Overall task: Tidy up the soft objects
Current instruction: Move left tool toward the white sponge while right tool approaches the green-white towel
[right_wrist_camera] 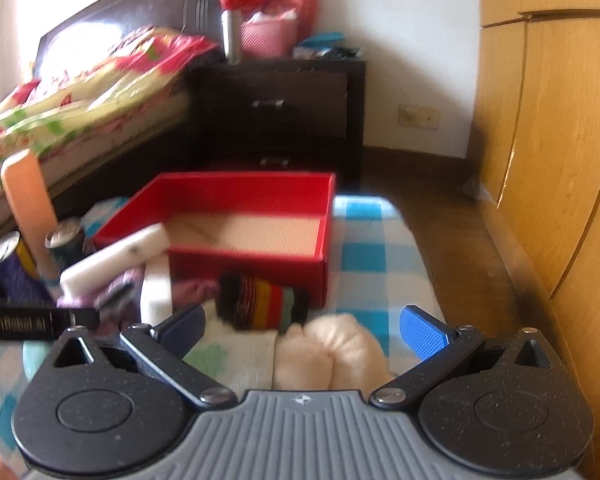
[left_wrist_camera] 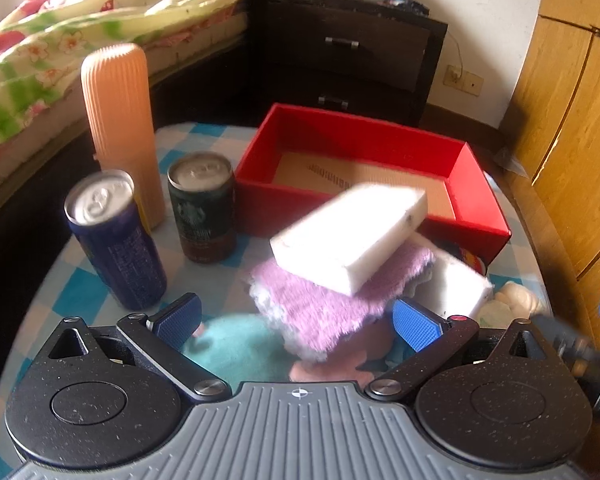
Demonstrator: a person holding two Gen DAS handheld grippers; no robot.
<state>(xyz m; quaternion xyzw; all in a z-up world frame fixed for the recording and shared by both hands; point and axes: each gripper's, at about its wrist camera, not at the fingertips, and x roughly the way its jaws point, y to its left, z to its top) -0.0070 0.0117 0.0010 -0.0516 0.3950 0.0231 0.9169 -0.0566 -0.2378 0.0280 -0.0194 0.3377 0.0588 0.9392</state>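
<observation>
A white sponge block (left_wrist_camera: 350, 234) lies tilted on a purple fluffy cloth (left_wrist_camera: 324, 300), with a second white sponge (left_wrist_camera: 456, 284) to its right and a teal cloth (left_wrist_camera: 236, 344) below. My left gripper (left_wrist_camera: 298, 320) is open, its jaws on either side of the purple cloth. An open red box (left_wrist_camera: 476, 184) stands behind the pile. In the right wrist view my right gripper (right_wrist_camera: 304, 328) is open over a cream plush (right_wrist_camera: 336, 348), near a striped knit item (right_wrist_camera: 264, 300) and the red box (right_wrist_camera: 248, 268).
A peach ribbed bottle (left_wrist_camera: 120, 120), a blue can (left_wrist_camera: 116, 240) and a dark green can (left_wrist_camera: 202, 208) stand left of the box on the blue checked tablecloth (left_wrist_camera: 204, 280). A bed, a dark nightstand (left_wrist_camera: 340, 52) and a wooden wardrobe (right_wrist_camera: 548, 160) surround the table.
</observation>
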